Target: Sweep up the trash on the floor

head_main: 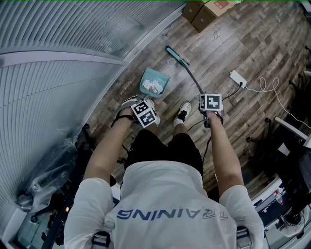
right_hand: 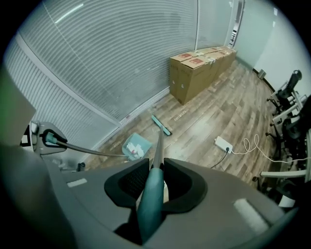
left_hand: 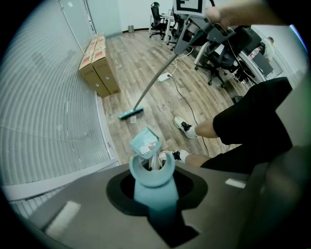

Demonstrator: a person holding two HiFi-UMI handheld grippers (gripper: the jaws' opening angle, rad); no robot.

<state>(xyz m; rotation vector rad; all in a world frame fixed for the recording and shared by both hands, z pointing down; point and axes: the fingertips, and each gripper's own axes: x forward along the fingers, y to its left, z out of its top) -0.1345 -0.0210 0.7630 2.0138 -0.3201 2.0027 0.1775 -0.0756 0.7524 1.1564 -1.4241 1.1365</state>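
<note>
My left gripper (head_main: 146, 113) (left_hand: 151, 168) is shut on the teal handle (left_hand: 151, 187) of a long-handled dustpan (head_main: 154, 81) (left_hand: 145, 142) (right_hand: 136, 146). The pan sits on the wood floor just ahead of the person's shoes and holds white and red trash scraps. My right gripper (head_main: 210, 104) (right_hand: 155, 175) is shut on the teal grip (right_hand: 149, 202) of a broom. The thin broom handle runs down and forward to the teal broom head (head_main: 177, 56) (left_hand: 131, 114) (right_hand: 161, 125), which rests on the floor beyond the dustpan. A small pale scrap (left_hand: 132, 119) lies beside the broom head.
A glass wall with blinds (head_main: 73, 44) runs along the left. Cardboard boxes (head_main: 204, 12) (right_hand: 199, 65) stand by it farther ahead. A white power strip (head_main: 237, 78) (right_hand: 223, 144) with a looping cable lies to the right. Office chairs (left_hand: 214, 53) and desks stand at the right.
</note>
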